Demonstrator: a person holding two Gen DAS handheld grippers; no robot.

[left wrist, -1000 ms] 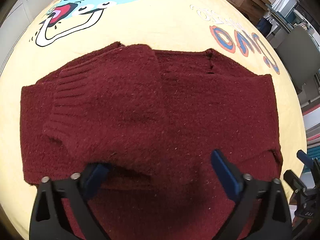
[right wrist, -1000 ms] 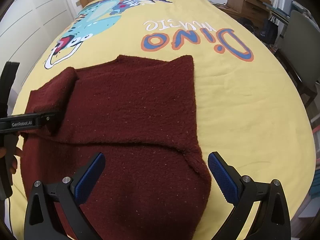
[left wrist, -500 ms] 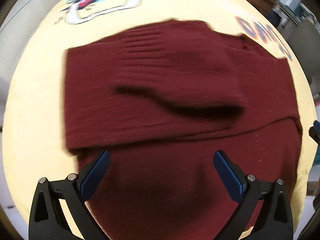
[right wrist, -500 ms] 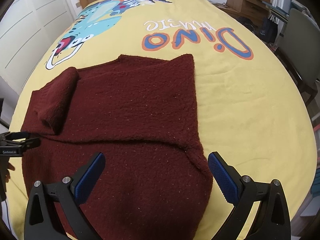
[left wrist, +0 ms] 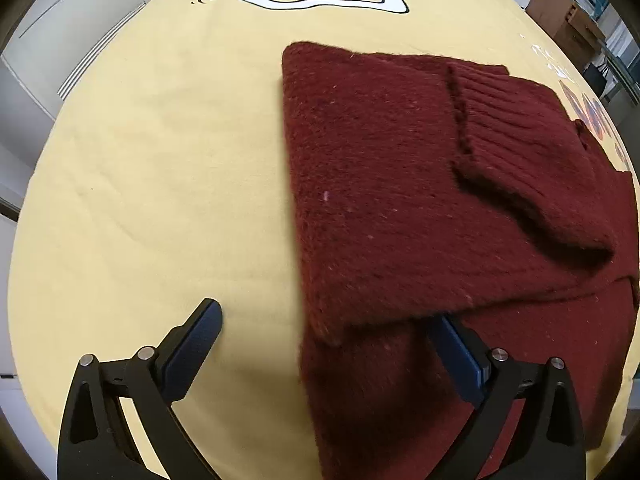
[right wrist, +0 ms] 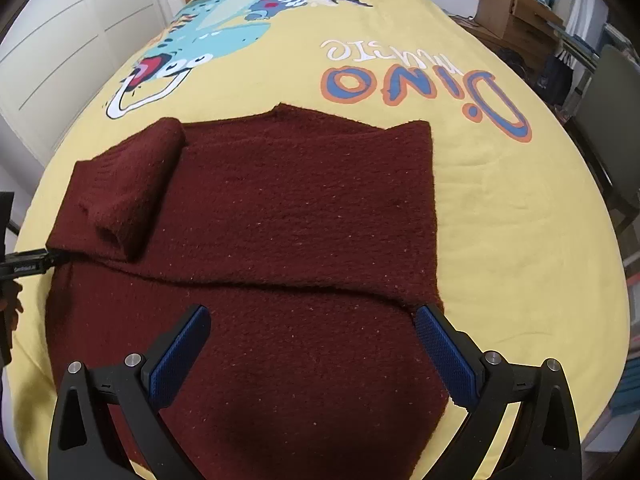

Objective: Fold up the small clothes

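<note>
Across the whole of both views the yellow bedspread (right wrist: 500, 208) is lying flat, its cartoon dinosaur print (right wrist: 208, 40) sitting at the upper left of the right wrist view and the "Dino" lettering (right wrist: 420, 84) at upper right. On it the dark red sweater (right wrist: 288, 208) is resting, partly folded: in the right wrist view it is filling the centre and lower middle, with one sleeve (right wrist: 128, 188) lying folded over its upper left part. In the left wrist view the sweater (left wrist: 400, 200) is now sitting in the right half of the frame, where a second ago it was spanning the full width, so bare bedspread (left wrist: 160, 168) is now showing on the left. The left gripper (left wrist: 328, 340) is standing wide with its jaws closing a little; the folded left edge of the sweater is lying between them, its right finger (left wrist: 460, 356) tucked under the folded layer and its left finger (left wrist: 192, 344) over bare bedspread, neither pad pressing. The right gripper (right wrist: 312, 344) is hanging wide over the sweater's lower part, holding nothing, much as a second ago.
</note>
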